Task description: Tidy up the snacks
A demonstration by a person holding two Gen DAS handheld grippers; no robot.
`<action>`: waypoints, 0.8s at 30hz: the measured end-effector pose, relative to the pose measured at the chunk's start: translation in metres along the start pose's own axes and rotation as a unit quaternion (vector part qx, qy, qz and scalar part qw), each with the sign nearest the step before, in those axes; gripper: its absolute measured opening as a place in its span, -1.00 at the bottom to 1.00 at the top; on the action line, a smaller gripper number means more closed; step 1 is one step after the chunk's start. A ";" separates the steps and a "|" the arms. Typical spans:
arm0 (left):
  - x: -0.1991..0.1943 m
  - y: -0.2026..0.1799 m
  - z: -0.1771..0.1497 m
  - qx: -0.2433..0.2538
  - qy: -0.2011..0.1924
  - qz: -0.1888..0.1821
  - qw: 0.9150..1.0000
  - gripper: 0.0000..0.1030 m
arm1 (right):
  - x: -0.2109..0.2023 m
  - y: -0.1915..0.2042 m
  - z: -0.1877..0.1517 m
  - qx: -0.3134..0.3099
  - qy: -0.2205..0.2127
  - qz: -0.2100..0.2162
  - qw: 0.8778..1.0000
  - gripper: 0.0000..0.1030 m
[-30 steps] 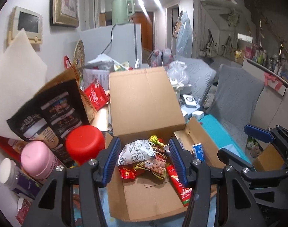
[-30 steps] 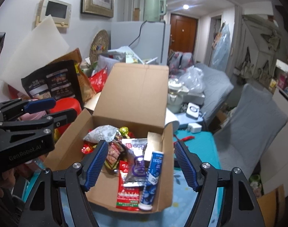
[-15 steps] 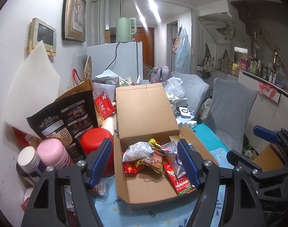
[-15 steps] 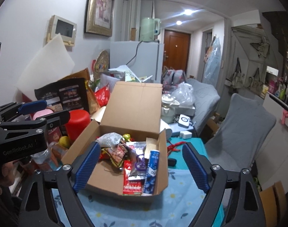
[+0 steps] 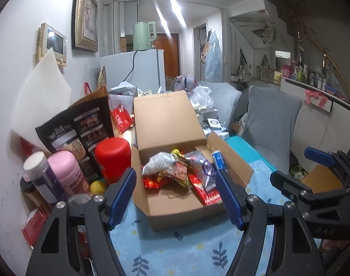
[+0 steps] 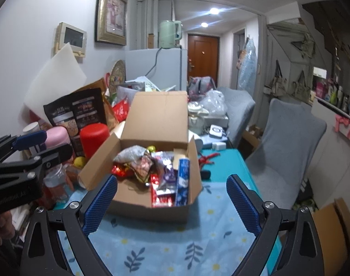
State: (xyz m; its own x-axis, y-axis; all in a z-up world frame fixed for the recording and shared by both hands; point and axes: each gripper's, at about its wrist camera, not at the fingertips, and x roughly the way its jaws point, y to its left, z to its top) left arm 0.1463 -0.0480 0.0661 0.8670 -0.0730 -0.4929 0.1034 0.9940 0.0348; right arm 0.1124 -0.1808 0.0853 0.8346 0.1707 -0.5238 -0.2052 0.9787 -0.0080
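an open cardboard box (image 6: pixel 152 197) sits on a table with a blue leaf-print cloth (image 6: pixel 175 237), its lid flap standing up at the back. inside, crowded toward the far and right side, lie the snacks (image 5: pixel 182 170): a crumpled white-grey packet (image 5: pixel 159 163), a gold-wrapped sweet (image 5: pixel 177 153), red flat sachets (image 5: pixel 207 191), a shiny purple-and-silver pouch (image 6: pixel 167 174) and a blue tube-shaped pack (image 6: pixel 183 181) leaning along the right wall. the near left floor of the box is bare.

the left gripper (image 5: pixel 176 195) hangs just in front of the box, jaws apart and empty. the right gripper (image 6: pixel 171 203) hovers likewise, its jaws opening wide with nothing between them.

the packets look light, soft and crinkly, likely slippery foil; pinching a sealed edge or corner would probably hold better than squeezing the puffed middle, which could crush the contents. the blue tube looks stiffer and should take a grip across its body.

left of the box stand a red canister (image 5: pixel 113 156), a pink bottle (image 5: pixel 65 172) and a dark printed bag (image 5: pixel 78 128).
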 end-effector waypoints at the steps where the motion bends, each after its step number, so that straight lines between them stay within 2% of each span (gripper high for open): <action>1: 0.001 -0.002 -0.005 0.001 0.002 0.001 1.000 0.38 | 0.000 -0.001 -0.004 0.003 0.004 -0.002 1.000 0.88; 13: 0.012 -0.008 -0.033 0.002 0.040 -0.005 0.999 0.38 | 0.009 -0.006 -0.040 0.020 0.048 -0.003 0.999 0.88; 24: 0.018 -0.007 -0.034 -0.002 0.053 -0.007 0.999 0.38 | 0.010 -0.007 -0.043 0.019 0.053 -0.005 0.998 0.88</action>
State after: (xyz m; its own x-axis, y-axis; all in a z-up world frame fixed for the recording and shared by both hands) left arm 0.1447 -0.0532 0.0270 0.8093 -0.0779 -0.5821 0.1124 0.9934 0.0234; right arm 0.1003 -0.1905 0.0435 0.7777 0.1495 -0.6106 -0.1754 0.9843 0.0176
